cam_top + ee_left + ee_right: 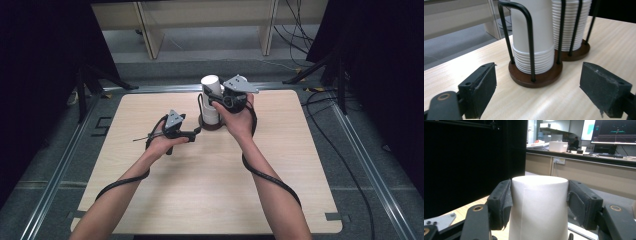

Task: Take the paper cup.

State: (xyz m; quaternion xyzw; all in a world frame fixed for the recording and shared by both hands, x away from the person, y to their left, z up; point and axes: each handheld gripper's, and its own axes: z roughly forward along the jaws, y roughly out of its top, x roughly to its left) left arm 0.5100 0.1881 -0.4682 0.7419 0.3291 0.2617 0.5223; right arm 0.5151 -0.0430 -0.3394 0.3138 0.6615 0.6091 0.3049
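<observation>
**Paper cup: light, crushable, grip low on pressure**

My right tool [539,202] is clamped on the top paper cup [539,205], one pad on each side near its closed end. The cup sits upside down on the cup stack [210,100] in the wire holder [530,42], at the far middle of the bench [210,180].

My left tool [537,87] has its pads apart, nothing between them, aimed at the holder's wooden base [535,77].

My read: the cup is very light, thin-walled and easily dented, and nested cups tend to stick. I'd squeeze gently, pull straight up, and steady the base with the left.
</observation>
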